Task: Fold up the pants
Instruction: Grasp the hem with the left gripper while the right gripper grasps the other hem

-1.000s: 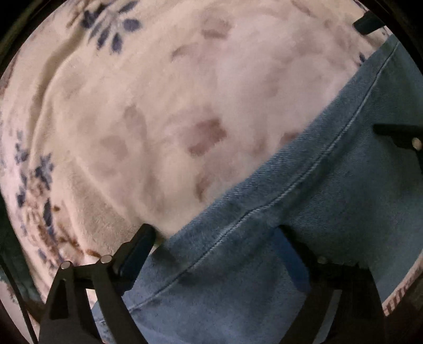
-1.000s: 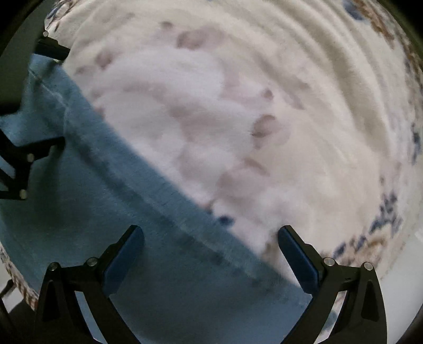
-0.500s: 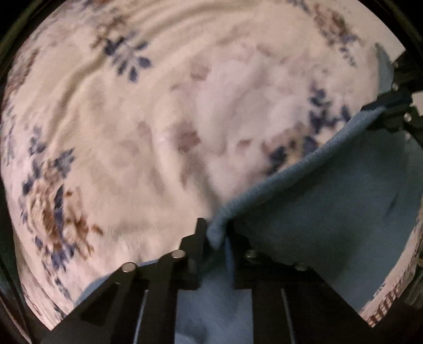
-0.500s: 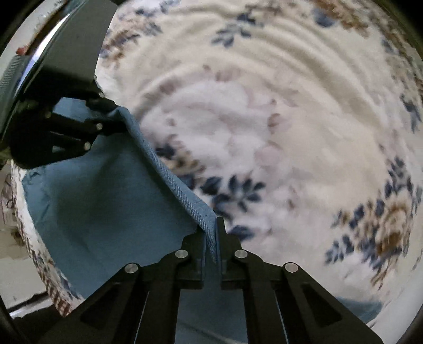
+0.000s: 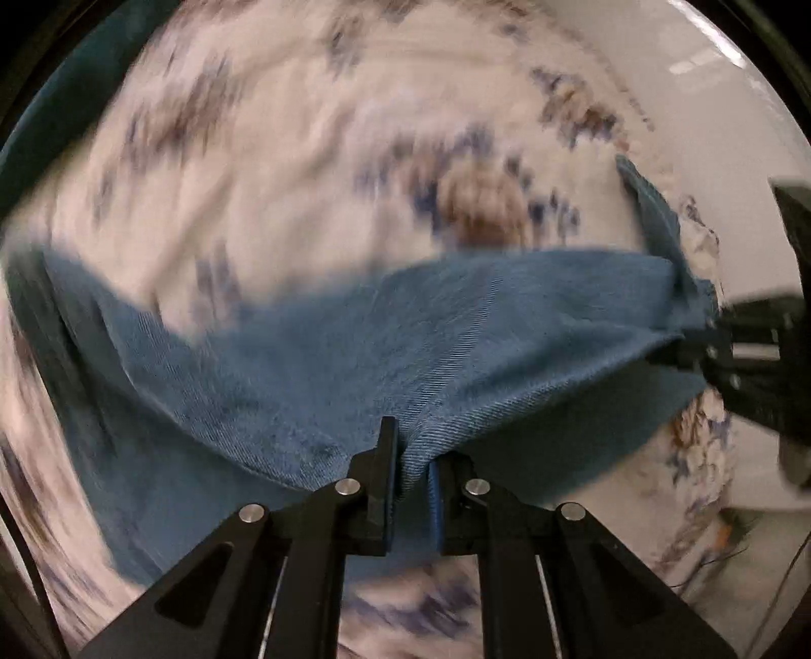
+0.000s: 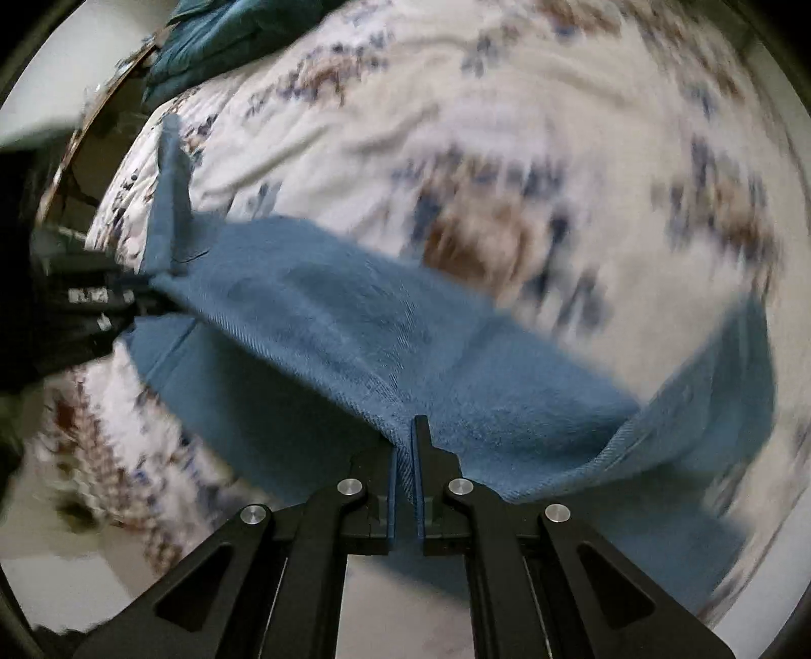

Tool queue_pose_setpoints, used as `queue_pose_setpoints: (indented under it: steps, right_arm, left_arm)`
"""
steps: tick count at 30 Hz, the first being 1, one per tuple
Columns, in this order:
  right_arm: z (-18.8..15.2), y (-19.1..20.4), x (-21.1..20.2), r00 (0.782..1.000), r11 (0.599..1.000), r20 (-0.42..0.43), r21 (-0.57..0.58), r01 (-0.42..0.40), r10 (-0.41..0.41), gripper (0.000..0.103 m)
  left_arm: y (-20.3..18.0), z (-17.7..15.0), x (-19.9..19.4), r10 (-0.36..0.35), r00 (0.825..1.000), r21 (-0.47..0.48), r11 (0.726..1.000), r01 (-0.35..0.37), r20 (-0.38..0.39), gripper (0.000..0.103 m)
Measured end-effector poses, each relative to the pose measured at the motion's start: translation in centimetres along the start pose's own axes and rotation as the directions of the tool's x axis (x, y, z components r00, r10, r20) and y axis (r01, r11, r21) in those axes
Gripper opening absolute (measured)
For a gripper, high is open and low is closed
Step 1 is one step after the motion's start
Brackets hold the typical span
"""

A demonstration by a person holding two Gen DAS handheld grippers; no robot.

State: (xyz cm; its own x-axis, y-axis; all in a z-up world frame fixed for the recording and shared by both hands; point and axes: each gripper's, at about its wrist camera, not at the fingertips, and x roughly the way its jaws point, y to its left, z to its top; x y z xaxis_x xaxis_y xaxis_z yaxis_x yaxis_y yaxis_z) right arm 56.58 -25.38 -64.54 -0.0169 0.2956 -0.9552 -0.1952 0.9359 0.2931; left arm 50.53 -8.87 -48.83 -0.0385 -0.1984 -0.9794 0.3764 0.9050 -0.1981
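1. Left wrist view: the left gripper [image 5: 411, 456] is seen at bottom centre, its jaws drawn narrow and clamped on a bunched fold of the blue denim pants [image 5: 324, 355].
2. The pants are lifted off the floral blanket [image 5: 243, 167]; the denim is stretched in a band across the middle of the frame, from the left edge to the right.
3. At the right edge of that frame the right gripper [image 5: 709, 344] is seen pinching the far end of the same denim edge.
4. Right wrist view: the right gripper [image 6: 404, 446] is seen at bottom centre, its jaws nearly together, with the edge of the pants [image 6: 355, 329] nipped between the pads.
5. The left gripper [image 6: 137, 294] is seen at the left edge of that frame, closed on the other end of the cloth; a narrow strip of denim stands up just above it.
6. The floral blanket [image 6: 507, 101] fills the upper part of both frames, heavily blurred.
7. A dark teal cloth [image 6: 213, 40] is noted at the upper left of the right wrist view; what it is cannot be told.
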Motion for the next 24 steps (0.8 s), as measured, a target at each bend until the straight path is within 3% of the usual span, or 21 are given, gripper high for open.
queue_pose_setpoints:
  steps: [4, 7, 10, 11, 12, 13, 14, 15, 17, 20, 21, 23, 24]
  right_arm:
    - [-4.7, 1.7, 5.7, 0.995, 0.997, -0.09, 0.056, 0.048, -0.042, 0.008]
    - [-5.5, 2.1, 8.8, 0.988, 0.993, -0.126, 0.064, 0.099, -0.09, 0.01]
    - [-5.0, 2.2, 9.3, 0.984, 0.989, -0.14, 0.091, 0.121, -0.108, 0.016]
    - [-4.9, 2.3, 8.7, 0.987, 0.989, -0.135, 0.104, 0.106, -0.092, 0.025]
    - [-4.8, 2.4, 8.0, 0.99, 0.99, -0.128, 0.118, 0.078, -0.062, 0.063]
    - [-4.8, 2.5, 7.3, 0.992, 0.989, -0.121, 0.134, 0.063, -0.047, 0.088]
    - [-4.9, 2.6, 6.3, 0.995, 0.988, -0.097, 0.146, 0.045, -0.032, 0.103]
    - [-5.2, 2.8, 5.2, 0.996, 0.987, -0.078, 0.158, 0.042, -0.03, 0.103]
    - [-5.6, 2.8, 3.3, 0.998, 0.978, -0.049, 0.202, 0.042, -0.033, 0.103]
    - [-6.3, 1.4, -0.1, 0.999, 0.945, 0.037, 0.326, 0.003, -0.016, 0.103]
    - [-6.1, 0.8, -1.3, 0.997, 0.931, 0.065, 0.365, 0.019, -0.045, 0.103]
    - [-5.2, -0.9, -3.0, 0.987, 0.903, 0.108, 0.425, 0.063, -0.119, 0.103]
    - [-4.4, -2.4, -3.5, 0.979, 0.881, 0.119, 0.463, 0.094, -0.167, 0.103]
  left_arm:
    - [1.0, -5.0, 5.5, -0.013, 0.996, -0.176, 0.984, -0.002, -0.085, 0.01]
    - [1.3, -6.4, 7.5, 0.015, 0.998, -0.249, 0.968, -0.032, -0.068, 0.013]
    - [0.9, -7.0, 6.3, 0.041, 0.999, -0.315, 0.948, -0.045, -0.019, 0.015]
    - [0.7, -7.4, 5.6, 0.048, 0.999, -0.329, 0.943, -0.048, -0.007, 0.019]
    - [0.5, -7.8, 4.9, 0.057, 0.998, -0.349, 0.935, -0.053, 0.0, 0.022]
    - [0.4, -8.2, 4.3, 0.056, 0.998, -0.366, 0.929, -0.052, 0.002, 0.025]
    - [0.2, -8.6, 3.4, 0.047, 0.999, -0.387, 0.921, -0.038, 0.014, 0.029]
    - [0.2, -9.1, 2.7, 0.045, 0.999, -0.411, 0.911, -0.029, 0.028, 0.036]
    - [0.7, -10.1, 0.9, 0.023, 0.998, -0.47, 0.883, 0.008, 0.06, 0.095]
    - [3.2, -11.9, -1.5, 0.009, 0.991, -0.543, 0.837, 0.065, 0.132, 0.098]
    - [3.9, -12.0, -2.2, 0.024, 0.987, -0.562, 0.824, 0.072, 0.161, 0.098]
    - [5.6, -12.1, -3.4, 0.083, 0.975, -0.603, 0.795, 0.061, 0.208, 0.098]
    - [6.5, -12.0, -3.8, 0.146, 0.964, -0.627, 0.778, 0.026, 0.221, 0.098]
